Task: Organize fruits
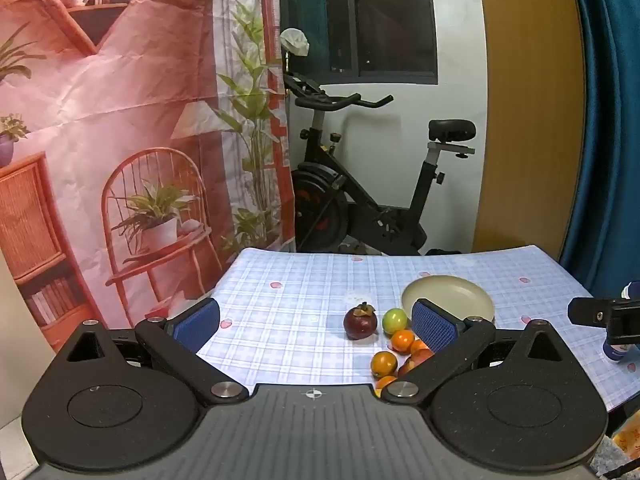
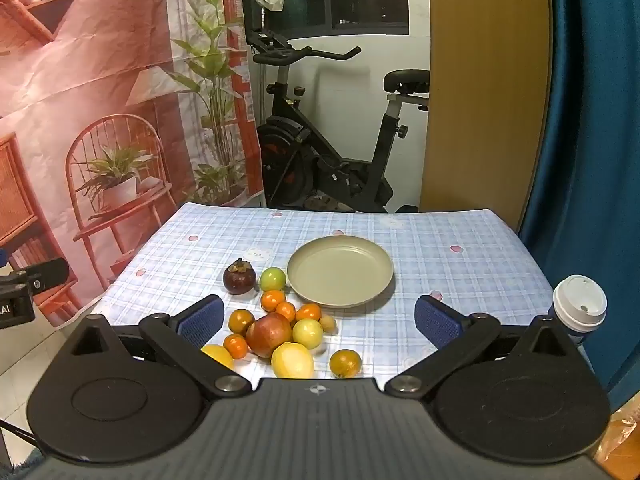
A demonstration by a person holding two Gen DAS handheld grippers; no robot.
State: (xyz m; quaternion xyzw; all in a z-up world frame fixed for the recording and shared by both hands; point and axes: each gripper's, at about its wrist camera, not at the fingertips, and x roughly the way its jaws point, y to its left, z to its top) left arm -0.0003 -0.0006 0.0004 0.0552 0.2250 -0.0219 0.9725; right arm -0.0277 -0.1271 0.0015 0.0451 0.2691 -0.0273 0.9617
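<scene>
Both wrist views face forward over the table (image 2: 460, 232), sharing plate (image 2: 340, 270), fruit.

Left gripper (image 1: 316, 322) gapes wide; mangosteen (image 1: 360, 322) sits beside green fruit (image 1: 394, 320).

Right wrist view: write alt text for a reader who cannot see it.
An open right gripper hovers over a checked tablecloth above a cluster of fruit beside an empty beige plate. A lidded cup stands at right.
</scene>
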